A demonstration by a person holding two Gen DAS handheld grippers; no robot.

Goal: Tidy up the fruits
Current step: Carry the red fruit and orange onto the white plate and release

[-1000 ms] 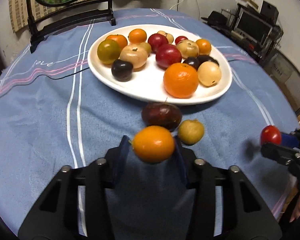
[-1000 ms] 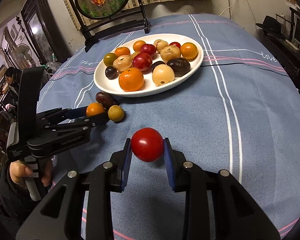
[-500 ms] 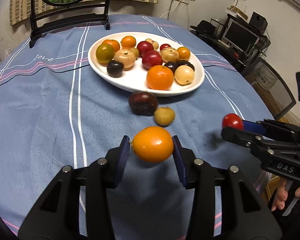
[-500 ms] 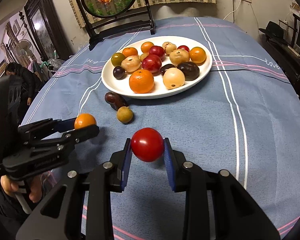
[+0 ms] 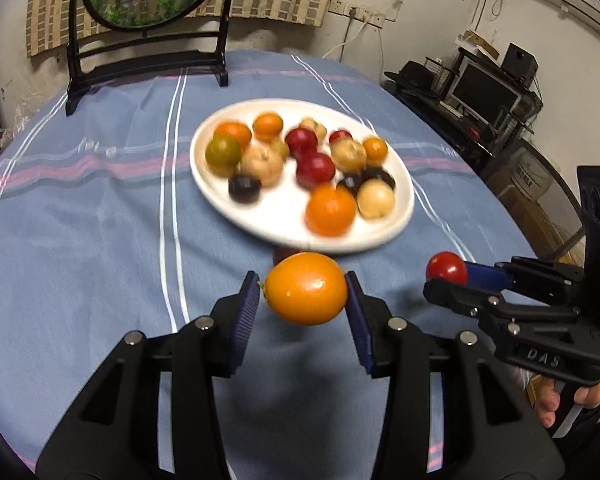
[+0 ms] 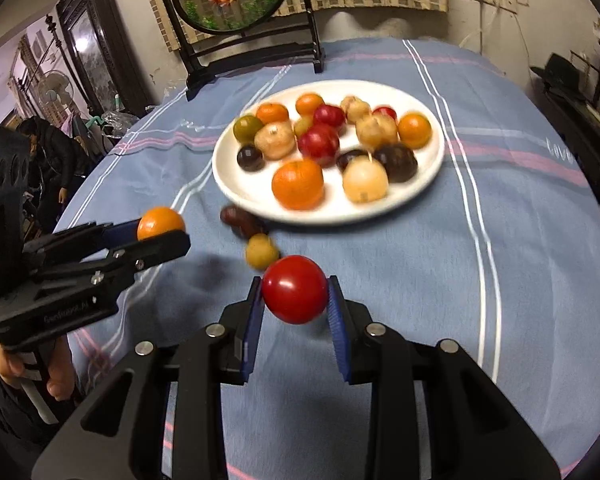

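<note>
Though blurred, orange fruit (image 5: 306, 288) seemingly crosswise.

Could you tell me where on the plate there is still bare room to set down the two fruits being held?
The white plate is bare along its near-left rim, bordered by the dark plum and big orange, and thinly in front of the pale fruit. The middle and back are crowded. Off the plate, a dark fruit and yellow-green fruit crowd the near edge.

tablecloth (image 5: 100, 240): blue, white + pink stripes
plate (image 5: 284, 224): white
held fruit L (image 5: 306, 288): orange
held fruit R (image 6: 295, 289): red
pads (image 6: 336, 332): blue
</note>
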